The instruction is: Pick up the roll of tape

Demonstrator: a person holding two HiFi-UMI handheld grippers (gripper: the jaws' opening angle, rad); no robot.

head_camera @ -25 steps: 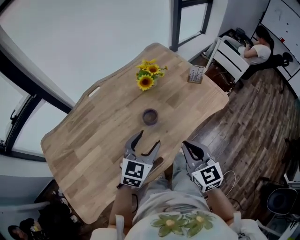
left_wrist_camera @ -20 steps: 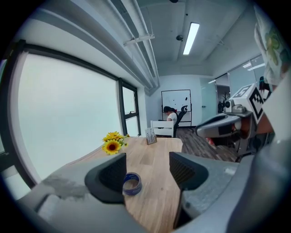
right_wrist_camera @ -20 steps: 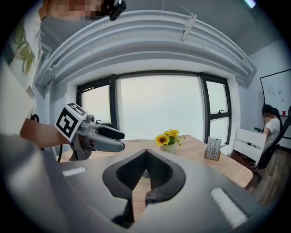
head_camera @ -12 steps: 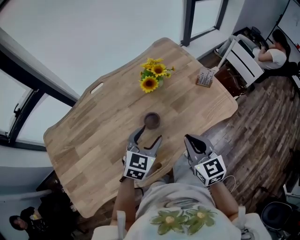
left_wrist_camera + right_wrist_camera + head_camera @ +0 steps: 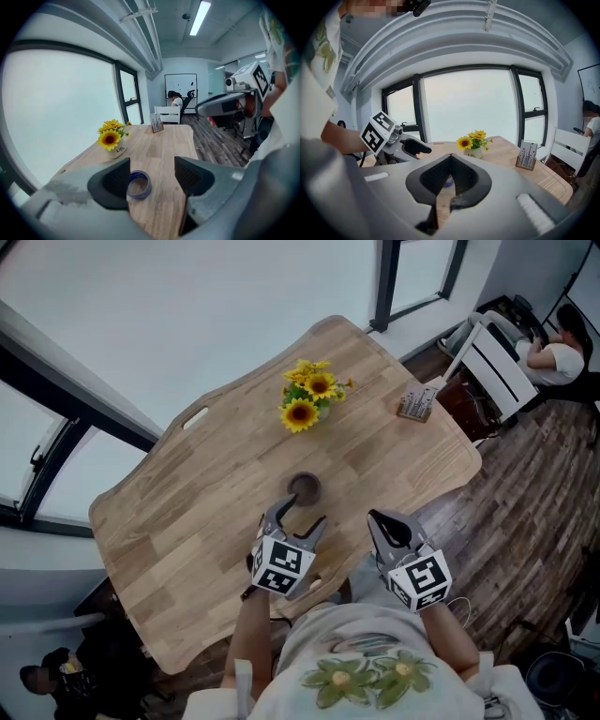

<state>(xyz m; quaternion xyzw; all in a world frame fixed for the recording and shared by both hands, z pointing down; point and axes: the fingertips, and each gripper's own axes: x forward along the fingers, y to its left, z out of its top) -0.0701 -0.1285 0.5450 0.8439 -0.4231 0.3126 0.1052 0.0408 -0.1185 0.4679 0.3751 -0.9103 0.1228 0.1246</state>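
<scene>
Flat near the middle of the wooden table [image 5: 187, 512]: the blue roll of tape [image 5: 303, 487], untouched. Just on its near side, the left gripper [image 5: 298, 517], jaws spread wide, tape ahead of the gap. Further right, by the table's near edge, the right gripper [image 5: 384, 521], jaws pressed together on nothing. Far side: potted sunflowers [image 5: 307, 401], card holder [image 5: 415, 405].

An office: a whiteboard [image 5: 180, 86] hangs on the far wall, a strip light [image 5: 200, 16] runs overhead, tall windows [image 5: 468, 105] line one side, and a person [image 5: 561, 357] sits in a corner.
</scene>
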